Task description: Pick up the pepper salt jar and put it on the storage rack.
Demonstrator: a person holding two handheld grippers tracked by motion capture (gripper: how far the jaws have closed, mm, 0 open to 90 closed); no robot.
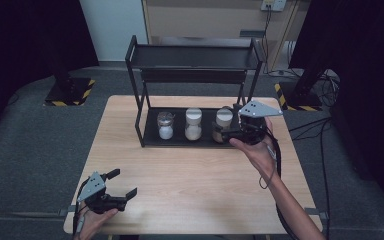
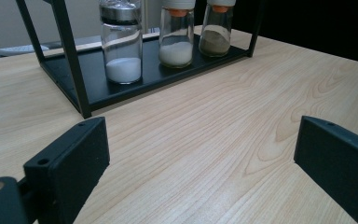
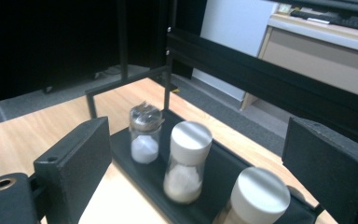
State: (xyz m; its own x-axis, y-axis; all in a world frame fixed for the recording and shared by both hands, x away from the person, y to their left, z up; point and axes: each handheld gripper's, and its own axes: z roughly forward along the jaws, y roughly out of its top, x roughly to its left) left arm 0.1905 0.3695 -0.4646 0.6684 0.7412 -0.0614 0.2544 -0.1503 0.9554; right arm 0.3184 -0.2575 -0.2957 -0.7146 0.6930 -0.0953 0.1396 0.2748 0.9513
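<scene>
1. We hold our right gripper (image 1: 223,131) spread, empty, beside the brown-spice jar (image 1: 224,121) at the rack's (image 1: 145,127) right end.
2. Our left gripper (image 1: 121,184) gapes empty near the table's (image 1: 205,170) front-left corner.

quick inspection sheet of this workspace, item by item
surface: light wooden table, bare in front of the rack
job's things: black rack; on its lower shelf a metal-capped jar, a middle jar and a right jar, all upright
clutter: nothing seen
grippers: left claw open over the near left corner; right claw open, by the right jar, nothing held
cables: one trails from the right claw; more on the floor
surroundings: grey floor, dark curtains
</scene>
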